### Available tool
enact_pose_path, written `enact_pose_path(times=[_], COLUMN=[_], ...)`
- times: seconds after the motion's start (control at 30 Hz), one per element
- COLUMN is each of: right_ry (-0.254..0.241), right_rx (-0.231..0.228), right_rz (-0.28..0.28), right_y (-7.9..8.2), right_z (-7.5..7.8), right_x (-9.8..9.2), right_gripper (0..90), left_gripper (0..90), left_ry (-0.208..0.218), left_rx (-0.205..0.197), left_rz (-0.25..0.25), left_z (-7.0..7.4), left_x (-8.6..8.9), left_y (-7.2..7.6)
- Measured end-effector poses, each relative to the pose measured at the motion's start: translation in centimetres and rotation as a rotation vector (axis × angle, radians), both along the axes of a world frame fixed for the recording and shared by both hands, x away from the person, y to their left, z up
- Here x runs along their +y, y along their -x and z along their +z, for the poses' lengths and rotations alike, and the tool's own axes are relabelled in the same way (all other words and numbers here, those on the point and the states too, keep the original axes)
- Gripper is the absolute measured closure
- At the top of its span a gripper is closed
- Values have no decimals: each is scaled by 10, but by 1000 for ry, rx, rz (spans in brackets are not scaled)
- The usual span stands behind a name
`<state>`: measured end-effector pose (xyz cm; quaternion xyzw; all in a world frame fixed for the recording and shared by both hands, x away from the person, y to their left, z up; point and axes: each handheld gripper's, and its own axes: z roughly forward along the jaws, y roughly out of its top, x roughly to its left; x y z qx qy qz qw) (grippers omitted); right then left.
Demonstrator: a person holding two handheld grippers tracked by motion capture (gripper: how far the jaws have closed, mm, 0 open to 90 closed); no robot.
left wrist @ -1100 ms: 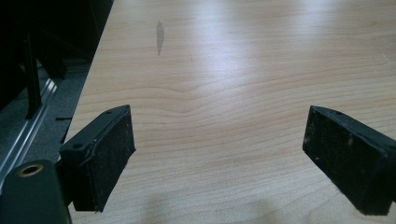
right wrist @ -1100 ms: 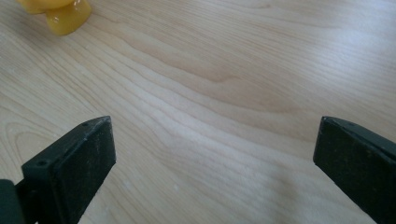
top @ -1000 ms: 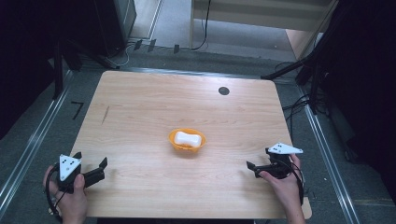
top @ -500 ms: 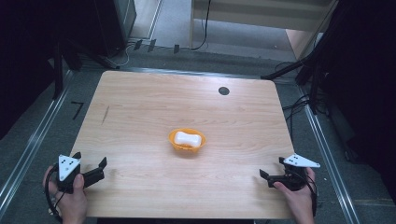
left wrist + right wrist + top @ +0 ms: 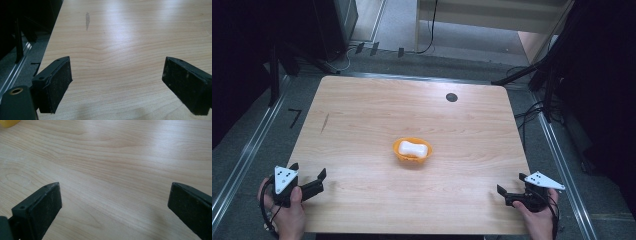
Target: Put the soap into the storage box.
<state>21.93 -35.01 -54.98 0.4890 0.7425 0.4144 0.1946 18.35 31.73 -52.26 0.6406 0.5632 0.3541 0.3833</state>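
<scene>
A small orange bowl [image 5: 412, 150] sits near the middle of a pale wooden table [image 5: 362, 115], with a white, bone-shaped object [image 5: 414, 148] lying inside it. Nothing touches the bowl.

The left gripper [image 5: 307, 181] is held low over the table's near edge, well to the left of the bowl and nearer the person than it. A hand [image 5: 287, 212] wraps its handle, and the grey three-cornered plate on top faces up. Its jaws stand wide apart with bare wood between them, as the left gripper view [image 5: 117, 82] confirms: two black padded fingers [image 5: 56, 82] frame nothing but tabletop. A dark streak [image 5: 87, 20] marks the wood farther ahead of them, well to the left of the bowl and beyond it.

The right gripper [image 5: 512, 187] is held near the table's near right corner, well to the right of the bowl and nearer the person. Its hand [image 5: 537, 217] comes in from the bottom edge. These jaws are also spread wide and hold nothing; in the right gripper view [image 5: 115, 207] only wood grain lies between the pads, and a sliver of the orange bowl [image 5: 8, 122] shows at the top left corner, far ahead of the jaws.

Beyond the bowl, toward the far edge, a small round black disc [image 5: 451, 97] is set in the tabletop.
</scene>
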Motion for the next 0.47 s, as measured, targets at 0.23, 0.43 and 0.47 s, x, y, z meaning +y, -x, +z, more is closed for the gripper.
enact_pose_path(times=[0.23, 0.43, 0.47], right_ry=[-41, -35, -32], right_rx=[-25, -25, -24], right_rz=[-33, -52, -52], right_y=[5, 5, 5], right_z=[-1, -2, -2], right_x=[-7, -6, -6], right_gripper=[0, 0, 0], left_gripper=[94, 94, 94], left_ry=[-1, -3, -3], left_rx=[7, 9, 9], left_rz=[1, -2, -2], left_z=[0, 0, 0], left_x=[0, 0, 0], left_y=[0, 0, 0])
